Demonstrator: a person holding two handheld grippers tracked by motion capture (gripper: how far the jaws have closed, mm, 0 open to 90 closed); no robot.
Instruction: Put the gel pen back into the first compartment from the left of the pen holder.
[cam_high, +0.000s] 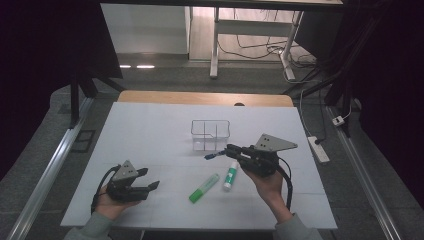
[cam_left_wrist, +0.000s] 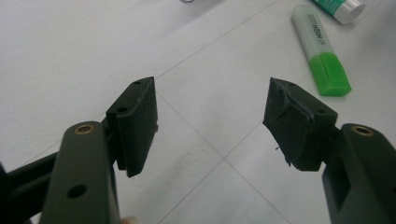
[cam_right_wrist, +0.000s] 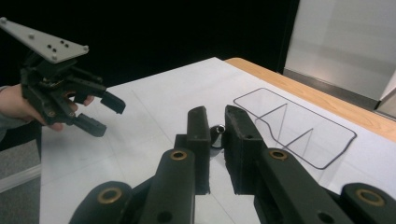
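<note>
My right gripper is shut on a thin blue-tipped pen, whose tip points left just in front of the clear divided container. In the right gripper view the pen's end shows between the jaws of that gripper, with the container's rim beyond. My left gripper rests low at the near left, open, with nothing between its pads. A green highlighter and a white and green glue stick lie between the two hands.
A white mat covers the table, and a wooden edge shows at the far side. A power strip lies on the floor to the right. Desk legs and cables stand behind the table.
</note>
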